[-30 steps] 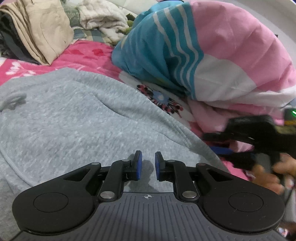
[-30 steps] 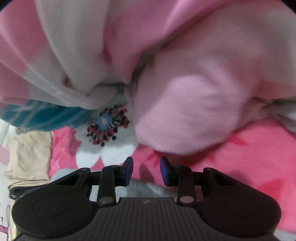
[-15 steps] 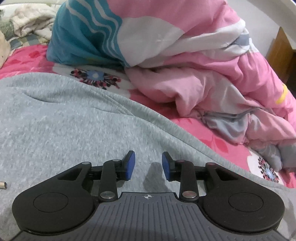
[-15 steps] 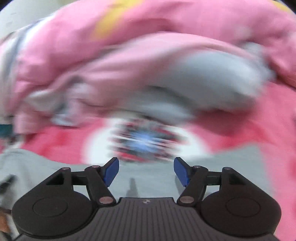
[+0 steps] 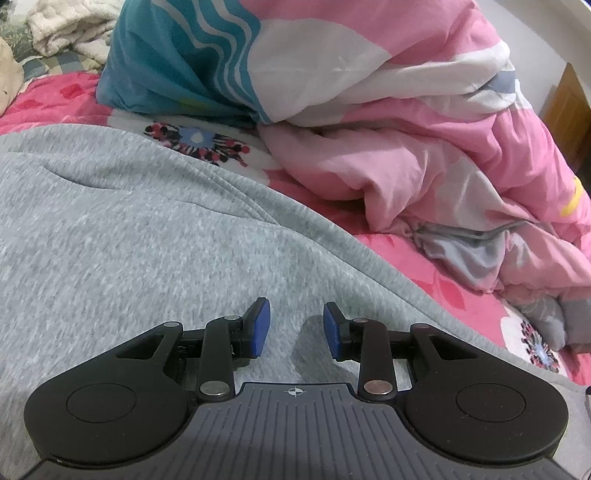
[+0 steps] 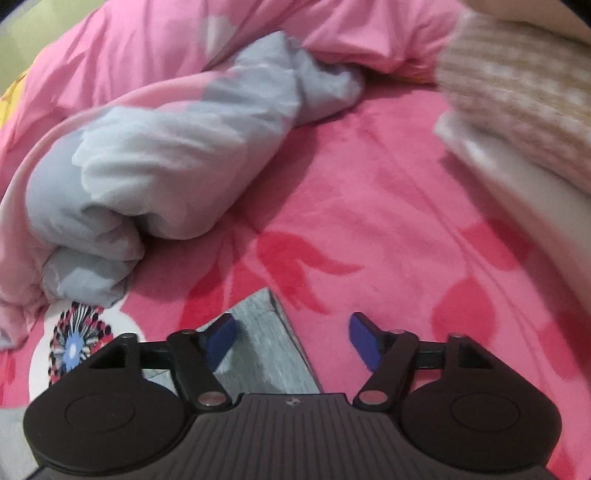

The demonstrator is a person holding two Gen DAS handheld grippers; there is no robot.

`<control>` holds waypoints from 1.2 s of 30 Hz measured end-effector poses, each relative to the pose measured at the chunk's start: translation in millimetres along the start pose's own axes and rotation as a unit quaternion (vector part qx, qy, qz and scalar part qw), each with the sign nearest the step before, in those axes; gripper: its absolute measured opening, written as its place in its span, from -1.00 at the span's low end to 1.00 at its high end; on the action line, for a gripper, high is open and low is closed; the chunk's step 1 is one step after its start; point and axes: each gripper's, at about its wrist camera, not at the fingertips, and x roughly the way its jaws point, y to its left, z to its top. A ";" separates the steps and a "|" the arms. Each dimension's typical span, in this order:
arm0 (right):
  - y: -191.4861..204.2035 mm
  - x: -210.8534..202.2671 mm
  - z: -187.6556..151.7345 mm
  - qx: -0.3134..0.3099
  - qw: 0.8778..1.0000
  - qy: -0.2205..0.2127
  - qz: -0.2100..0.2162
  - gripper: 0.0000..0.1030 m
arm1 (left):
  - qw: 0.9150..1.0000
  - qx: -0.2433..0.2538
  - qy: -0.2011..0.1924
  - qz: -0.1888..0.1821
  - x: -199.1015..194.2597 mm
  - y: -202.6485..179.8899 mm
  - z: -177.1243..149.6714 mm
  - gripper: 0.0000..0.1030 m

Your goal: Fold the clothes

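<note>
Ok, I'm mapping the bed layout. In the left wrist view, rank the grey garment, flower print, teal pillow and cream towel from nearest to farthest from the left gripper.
1. Grey garment: right under the left gripper.
2. Flower print: on the sheet just past the garment's far edge, ahead and left.
3. Teal pillow: behind the flower.
4. Cream towel: far upper left corner.

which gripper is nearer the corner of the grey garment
Right. The right gripper hangs over the grey garment's corner, which lies just inside its open jaws. The left gripper is over the garment's broad middle, away from any corner.
</note>
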 end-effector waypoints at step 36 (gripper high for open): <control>28.3 47.6 48.5 -0.040 0.977 -0.098 -0.183 -0.98 | 1.000 -0.002 -0.014 -0.008 -0.2 2.6 -0.8 -0.39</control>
